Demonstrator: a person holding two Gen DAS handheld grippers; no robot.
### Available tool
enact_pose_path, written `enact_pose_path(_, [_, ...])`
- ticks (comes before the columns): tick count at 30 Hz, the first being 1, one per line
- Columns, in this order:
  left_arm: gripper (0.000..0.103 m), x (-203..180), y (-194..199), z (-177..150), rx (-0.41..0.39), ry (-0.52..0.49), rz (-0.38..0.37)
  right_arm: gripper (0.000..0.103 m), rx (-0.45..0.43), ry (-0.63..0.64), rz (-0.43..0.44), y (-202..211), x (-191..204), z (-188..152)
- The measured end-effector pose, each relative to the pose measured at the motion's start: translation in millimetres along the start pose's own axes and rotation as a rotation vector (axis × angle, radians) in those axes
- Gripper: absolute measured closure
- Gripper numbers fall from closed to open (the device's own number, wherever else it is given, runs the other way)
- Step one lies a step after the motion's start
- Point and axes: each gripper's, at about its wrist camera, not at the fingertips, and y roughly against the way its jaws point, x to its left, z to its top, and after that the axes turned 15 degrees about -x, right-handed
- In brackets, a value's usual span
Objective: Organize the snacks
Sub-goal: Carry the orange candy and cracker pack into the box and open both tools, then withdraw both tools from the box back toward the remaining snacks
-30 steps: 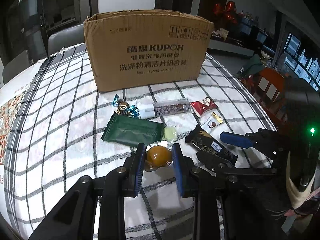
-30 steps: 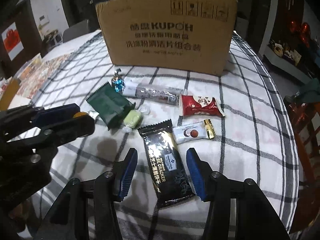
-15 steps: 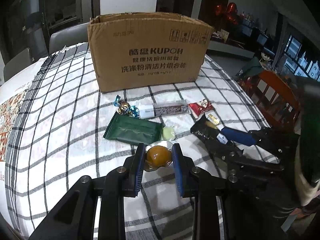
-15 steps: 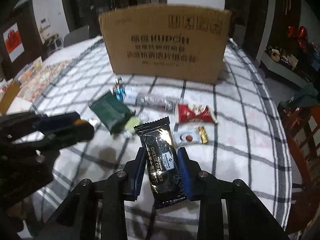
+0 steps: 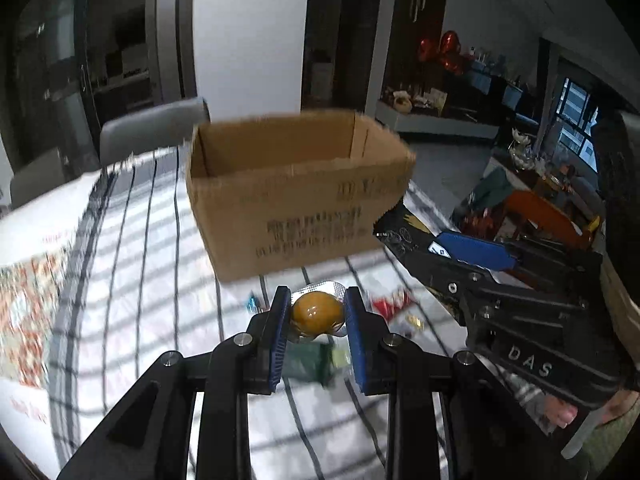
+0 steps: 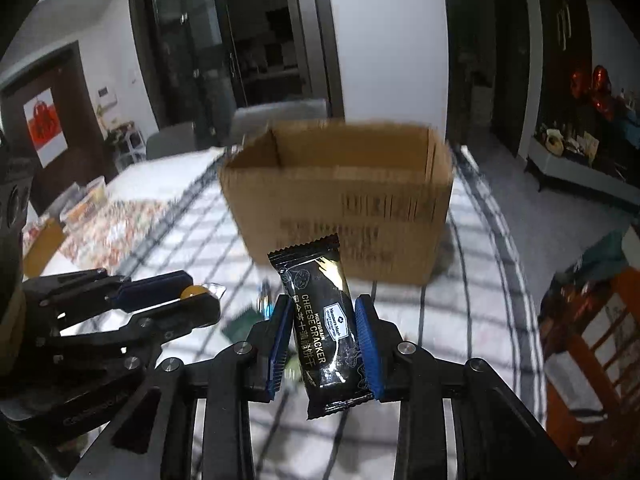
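With the orange jelly cup [image 5: 317,312] pinched in the closed left gripper [image 5: 316,322] and the cheese cracker packet [image 6: 324,332] clamped in the closed right gripper [image 6: 325,338], both snacks hang above the table's near edge, short of the cardboard box [image 5: 296,196]. This looks like the carry step: next, each must pass over the box's near rim, then the jaws must part.

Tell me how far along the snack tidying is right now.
Nothing shows inside the cardboard box yet; its floor is out of view. In hand: the left gripper clamps a round orange snack, and the right gripper clamps a black cheese cracker packet, both lifted short of the box. Left on the checked tablecloth: a green packet, a red packet and small candies.
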Motion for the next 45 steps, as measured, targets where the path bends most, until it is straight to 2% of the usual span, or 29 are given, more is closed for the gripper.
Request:
enact_pose_path(8, [0.076, 6.4, -16.0, 55.3, -0.061, -0.050, -0.008, 0.070, -0.097, -0.040, -0.012, -20.0, -11.5, 52.7])
enact_pose_path(14, [0.076, 12.9, -39.8, 81.8, -0.091, -0.075, -0.013, 0.070, -0.111, -0.032, -0.023, -45.9, -20.1, 74.2])
enact_pose_path(24, [0.075, 28.1, -101.8, 105.1, -0.087, -0.090, 0.007, 0.069, -0.100, -0.020, -0.043, -96.1, -39.9, 95.5])
enact_pose_path(26, [0.065, 31.1, -109.2, 107.3, -0.082, -0.085, 0.017, 0.068, -0.097, -0.028, -0.060, -102.4, -44.6, 96.6])
enact_pose_path(27, [0.054, 32.4, -110.3, 107.8, -0.081, -0.078, 0.015, 0.063, -0.092, -0.030, -0.077, -104.9, -46.8, 97.3])
enact_pose_path(28, [0.049, 34.8, -110.0, 107.8, -0.084, -0.071, 0.018, 0.053, -0.093, -0.031, -0.083, -105.5, -49.4, 96.3])
enact_pose_path(30, [0.048, 37.3, -106.4, 106.7, -0.096, -0.064, 0.040, 0.049, -0.106, -0.028, -0.100, -102.3, -51.6, 95.0])
enact_pose_path(35, [0.048, 34.4, -88.6, 97.2, -0.112, -0.077, 0.052, 0.049, -0.126, -0.013, -0.143, -83.3, -50.6, 89.0])
enact_pose_path(45, [0.048, 13.6, -44.4, 59.8, -0.138, -0.115, 0.055, 0.049, -0.109, -0.021, -0.141, -40.4, -43.9, 48.2])
